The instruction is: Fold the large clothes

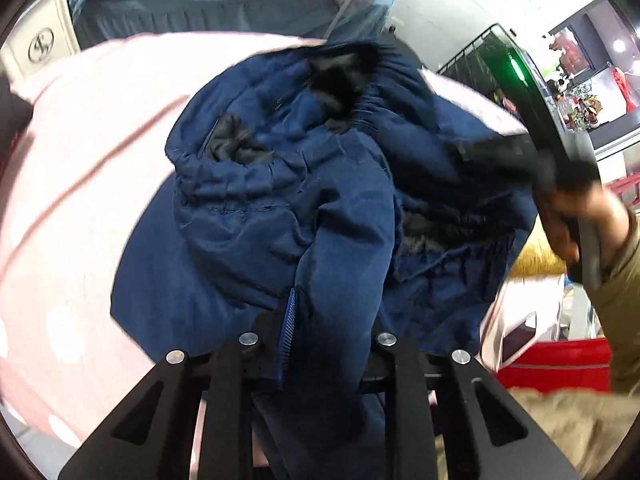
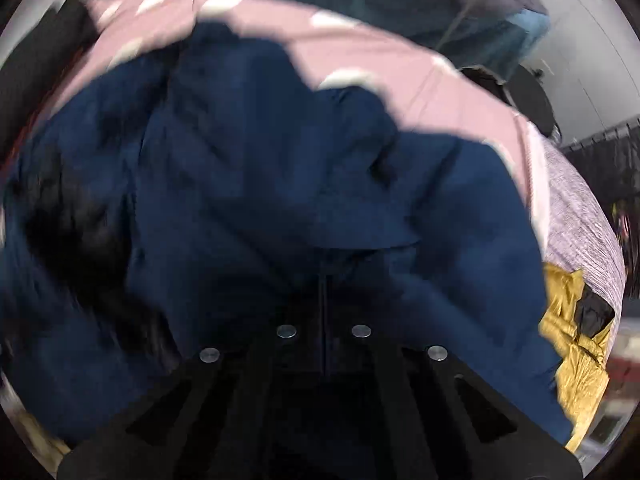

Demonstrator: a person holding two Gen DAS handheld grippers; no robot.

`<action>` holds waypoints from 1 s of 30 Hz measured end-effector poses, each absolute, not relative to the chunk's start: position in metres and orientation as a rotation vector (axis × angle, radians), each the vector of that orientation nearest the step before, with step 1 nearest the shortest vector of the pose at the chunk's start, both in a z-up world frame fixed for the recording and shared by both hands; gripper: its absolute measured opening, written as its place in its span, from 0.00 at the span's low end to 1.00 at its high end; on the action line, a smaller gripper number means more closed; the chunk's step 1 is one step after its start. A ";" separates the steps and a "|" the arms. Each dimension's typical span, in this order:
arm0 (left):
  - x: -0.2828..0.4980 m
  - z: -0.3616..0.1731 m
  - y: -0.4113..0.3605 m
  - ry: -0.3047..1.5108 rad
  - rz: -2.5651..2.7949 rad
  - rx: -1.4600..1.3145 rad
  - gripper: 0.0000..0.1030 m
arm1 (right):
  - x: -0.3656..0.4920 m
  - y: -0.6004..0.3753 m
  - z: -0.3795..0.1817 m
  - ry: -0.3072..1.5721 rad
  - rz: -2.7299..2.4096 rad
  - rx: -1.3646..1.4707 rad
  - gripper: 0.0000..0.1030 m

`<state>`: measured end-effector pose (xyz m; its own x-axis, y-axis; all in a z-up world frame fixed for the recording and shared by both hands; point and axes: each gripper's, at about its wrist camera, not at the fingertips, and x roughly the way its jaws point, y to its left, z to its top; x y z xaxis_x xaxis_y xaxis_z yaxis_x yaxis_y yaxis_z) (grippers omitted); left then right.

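Navy jacket [image 1: 280,208] bunched on the pink bed [image 1: 80,160], left gripper [image 1: 316,356] clamped on its zipper edge, right gripper [image 2: 324,344] seemingly pinching cloth too, though blur hides it — soft, bulky, slippery stuff, best grabbed at hems.

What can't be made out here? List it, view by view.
- Left wrist: left tool tips, buried in jacket folds.
- Left wrist: right tool, smeared by motion blur.
- Right wrist: right tool tips, dark against the jacket; whole view blurred.
- Right wrist: yellow garment, cut off by the lens edge.
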<state>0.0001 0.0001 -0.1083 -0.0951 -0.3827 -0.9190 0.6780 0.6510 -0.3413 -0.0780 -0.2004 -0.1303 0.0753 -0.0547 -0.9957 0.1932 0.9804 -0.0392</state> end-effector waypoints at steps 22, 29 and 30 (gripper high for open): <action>0.036 -0.009 0.053 1.141 -1.132 0.314 0.94 | -0.201 -0.152 -0.025 1.282 -0.088 0.163 0.85; 0.102 -0.083 -0.042 1.166 -0.935 0.373 0.93 | -0.140 -0.227 -0.037 1.285 -0.383 0.022 0.85; 0.110 -0.095 -0.058 1.200 -0.933 0.373 0.93 | -0.133 -0.234 -0.048 1.304 -0.401 -0.006 0.85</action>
